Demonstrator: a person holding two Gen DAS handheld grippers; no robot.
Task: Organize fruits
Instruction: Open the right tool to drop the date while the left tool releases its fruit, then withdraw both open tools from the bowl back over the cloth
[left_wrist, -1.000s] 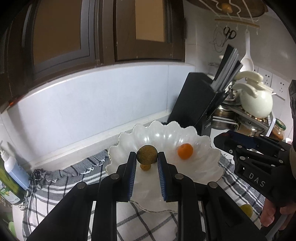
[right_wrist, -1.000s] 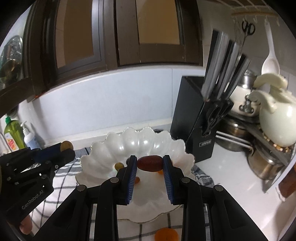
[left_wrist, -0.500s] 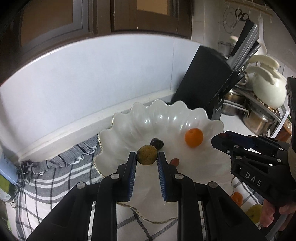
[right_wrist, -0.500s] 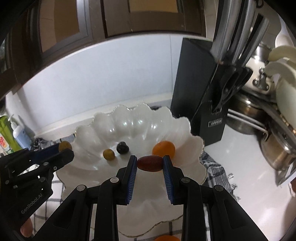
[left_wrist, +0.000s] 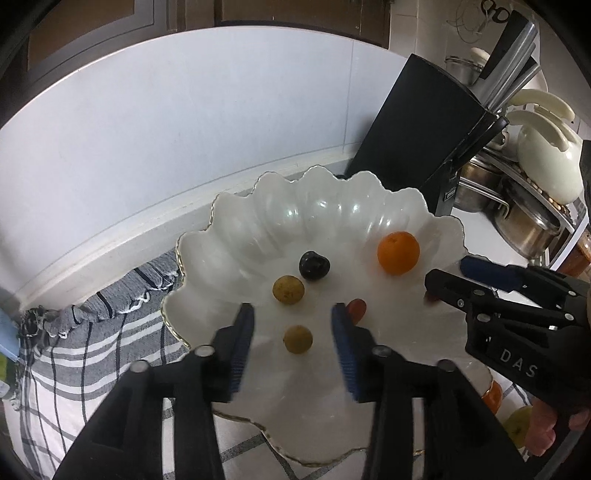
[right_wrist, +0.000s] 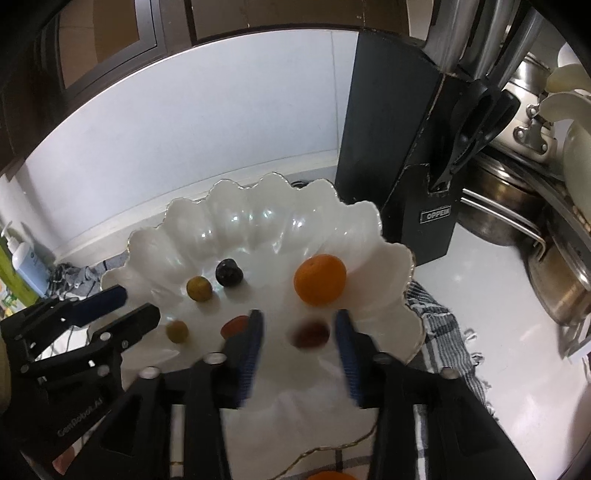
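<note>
Both the left tongs and right tongs have just been opening and stand apart over the scalloped bowl, a small yellow-green fruit and a dark red fruit lying free between them, light, smooth, likely to roll, best pinched gently across their middles.

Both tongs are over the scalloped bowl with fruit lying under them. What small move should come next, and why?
Probably lift both clear. The left tongs and right tongs have just been opening; the yellow fruit and dark red fruit lie loose in the white bowl.
</note>
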